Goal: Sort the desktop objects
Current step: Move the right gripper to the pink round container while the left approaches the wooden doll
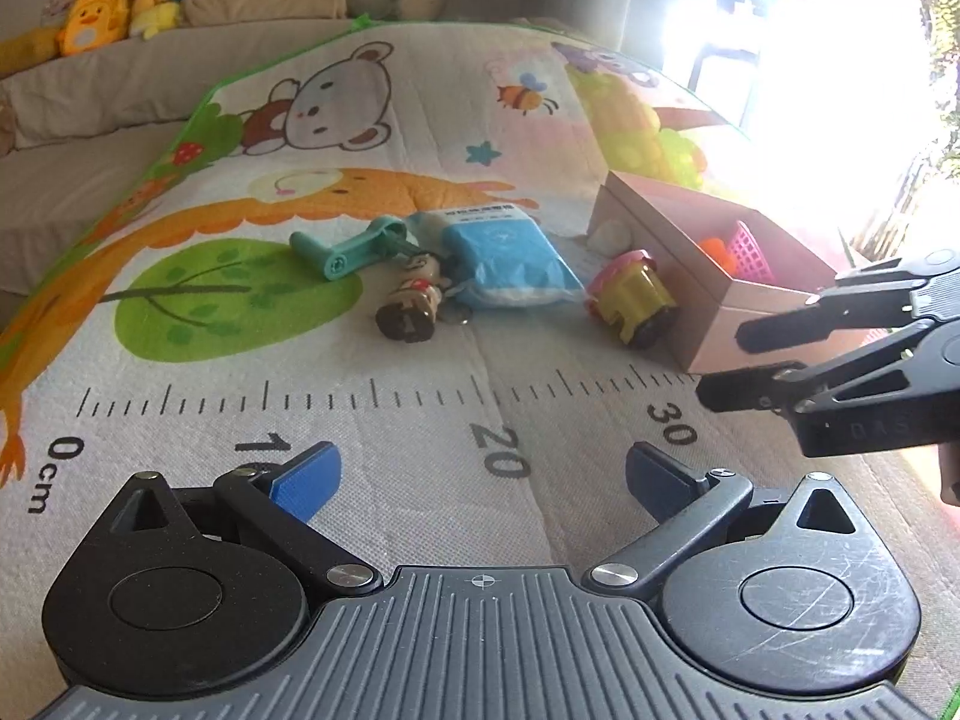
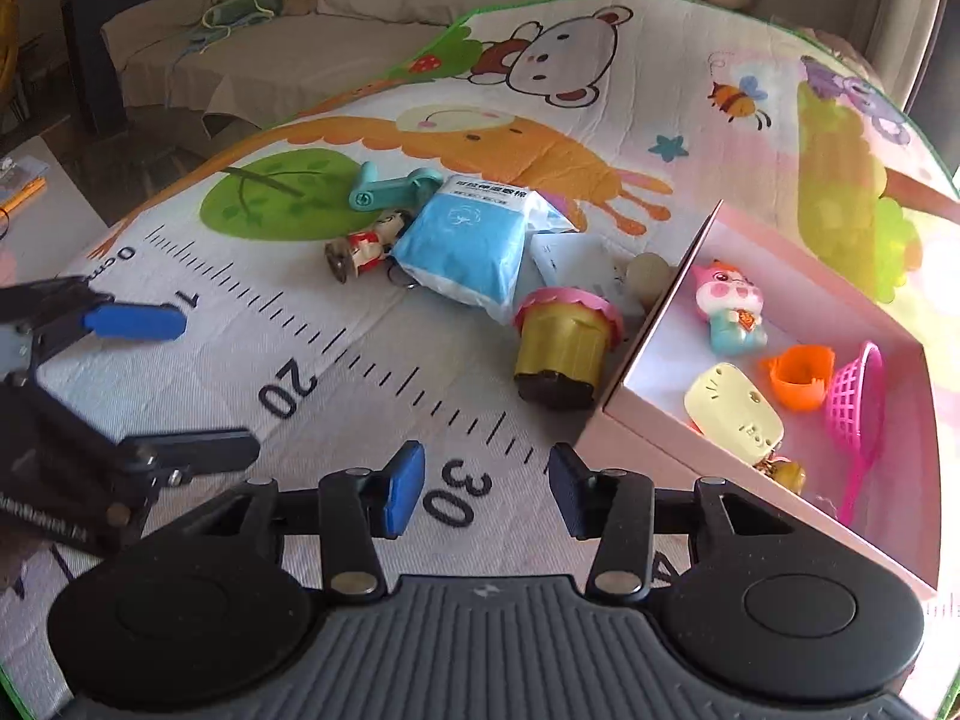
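**Ana:** While both grippers hang empty over the play mat point(image 2: 336, 420), which piece would you go for with the right gripper point(image 2: 487, 489)?

**Ben:** I'd judge the cupcake toy point(image 2: 564, 348). It lies tipped on its side, just beside the near wall of the pink box point(image 2: 636, 420), and it's the closest loose thing ahead of the right fingers.

**Ana:** Those jaws look half-way in, with nothing between the pads.

**Ben:** Right, a narrow gap showing only bare mat. That gap looks tighter than the toy's ribbed yellow body, so widen first, then come down across the body and not the frilled pink rim, which would probably slip.

**Ana:** And the left gripper point(image 1: 483, 474)?

**Ben:** Spread wide, empty, hovering above the printed ruler. Keep it back (it only crowds the approach).

**Ana:** Where does the rest sit?

**Ben:** The blue packet point(image 2: 468, 246) lies mid-mat, its lower corner near the cupcake; the wooden doll point(image 2: 366, 252) touches the packet's left edge, and the teal handle tool point(image 2: 390, 189) lies just behind the doll. The box already holds a squirrel figure point(image 2: 729, 306), an orange cup point(image 2: 801, 375), a pink net scoop point(image 2: 855, 408) and a pale yellow piece point(image 2: 735, 414).

**Ana:** So lift clear of the wall, then release over the free floor by the squirrel?

**Ben:** That's my advice. Watch the box wall; a low carry could shove it.
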`<state>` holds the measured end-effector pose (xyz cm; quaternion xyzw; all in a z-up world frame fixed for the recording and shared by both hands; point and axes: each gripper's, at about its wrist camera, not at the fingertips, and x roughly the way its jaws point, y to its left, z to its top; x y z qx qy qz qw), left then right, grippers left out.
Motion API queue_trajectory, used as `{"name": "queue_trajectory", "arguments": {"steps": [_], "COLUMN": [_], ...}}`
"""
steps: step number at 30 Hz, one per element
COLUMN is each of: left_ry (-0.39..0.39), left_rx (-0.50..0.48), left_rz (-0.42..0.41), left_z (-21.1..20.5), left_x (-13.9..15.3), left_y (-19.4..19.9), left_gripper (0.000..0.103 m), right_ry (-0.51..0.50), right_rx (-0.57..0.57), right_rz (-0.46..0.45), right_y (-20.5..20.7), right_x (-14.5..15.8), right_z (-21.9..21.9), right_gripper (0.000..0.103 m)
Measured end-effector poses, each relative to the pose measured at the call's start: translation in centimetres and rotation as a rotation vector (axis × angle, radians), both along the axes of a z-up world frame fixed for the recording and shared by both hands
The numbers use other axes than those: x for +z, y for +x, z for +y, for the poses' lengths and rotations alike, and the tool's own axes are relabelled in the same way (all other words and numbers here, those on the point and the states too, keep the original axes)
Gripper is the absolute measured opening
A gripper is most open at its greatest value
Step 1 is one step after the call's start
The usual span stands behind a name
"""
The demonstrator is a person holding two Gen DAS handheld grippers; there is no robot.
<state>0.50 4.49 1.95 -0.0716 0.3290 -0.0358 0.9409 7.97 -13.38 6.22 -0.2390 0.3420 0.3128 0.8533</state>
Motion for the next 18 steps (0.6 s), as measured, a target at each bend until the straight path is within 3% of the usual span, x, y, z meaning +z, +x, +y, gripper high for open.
{"name": "queue_trajectory", "arguments": {"steps": [2, 6, 13, 16, 18], "left_ry": [0.005, 0.028, 0.049, 0.036, 0.034], "left_rx": [0.002, -0.013, -0.027, -0.027, -0.026], "left_rz": [0.008, 0.014, 0.036, 0.039, 0.038], "left_z": [-0.3, -1.3, -1.7, -1.5, -1.5], "left_x": [-0.1, -0.4, -1.1, -1.2, -1.2], "left_y": [0.3, 0.2, 0.1, 0.3, 0.3], "left_gripper": [0.103, 0.103, 0.103, 0.103, 0.103], "right_ry": [-0.046, -0.132, -0.189, -0.189, -0.179], "right_rx": [0.049, 0.104, 0.051, 0.040, 0.044], "right_rz": [-0.151, -0.292, -0.270, -0.221, -0.225], "right_y": [-1.6, -0.5, 6.1, 6.9, 6.2], "right_x": [0.5, 0.6, -1.4, -2.1, -1.9], "right_z": [0.4, 2.5, 6.2, 6.5, 6.1], "right_gripper": [0.048, 0.054, 0.054, 0.036, 0.036]}}
